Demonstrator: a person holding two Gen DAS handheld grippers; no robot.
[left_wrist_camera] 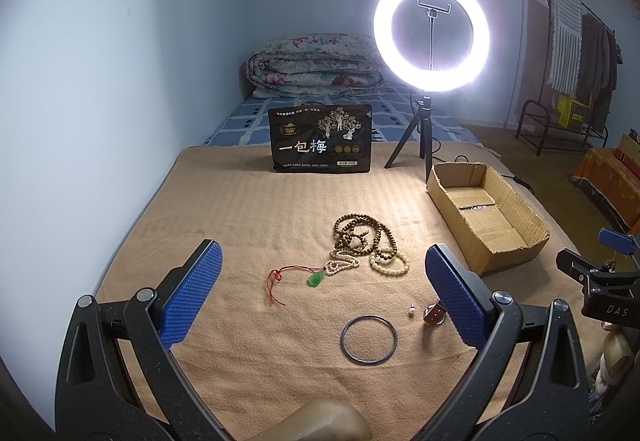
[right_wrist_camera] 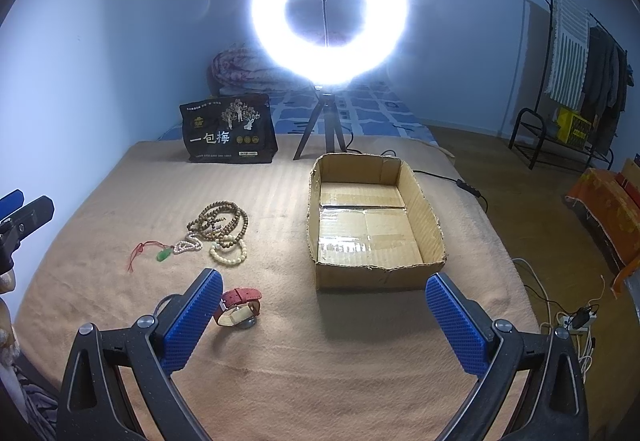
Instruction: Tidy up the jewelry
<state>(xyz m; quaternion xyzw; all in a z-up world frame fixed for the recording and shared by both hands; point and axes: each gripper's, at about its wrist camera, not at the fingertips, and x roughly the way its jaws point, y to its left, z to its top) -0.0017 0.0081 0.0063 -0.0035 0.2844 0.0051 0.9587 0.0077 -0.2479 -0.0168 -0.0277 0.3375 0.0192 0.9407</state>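
On the tan blanket lie brown wooden beads (left_wrist_camera: 362, 235) (right_wrist_camera: 218, 221), a cream bead bracelet (left_wrist_camera: 390, 263) (right_wrist_camera: 229, 253), a green pendant on a red cord (left_wrist_camera: 316, 278) (right_wrist_camera: 163, 254), a metal bangle (left_wrist_camera: 369, 339), a small pale bead (left_wrist_camera: 411, 311) and a red-strapped watch (right_wrist_camera: 239, 307) (left_wrist_camera: 434, 315). An open cardboard box (left_wrist_camera: 516, 209) (right_wrist_camera: 430, 217) sits to the right and holds nothing. My left gripper (left_wrist_camera: 322, 295) is open above the bangle and pendant. Open too, my right gripper (right_wrist_camera: 324, 319) hovers in front of the box, the watch by its left finger.
A lit ring light on a tripod (left_wrist_camera: 432, 33) (right_wrist_camera: 330, 13) and a black snack bag (left_wrist_camera: 320, 139) (right_wrist_camera: 228, 135) stand at the back. A folded quilt (left_wrist_camera: 316, 65) lies behind. A clothes rack (right_wrist_camera: 580, 81) and cables (right_wrist_camera: 572, 317) are on the floor to the right.
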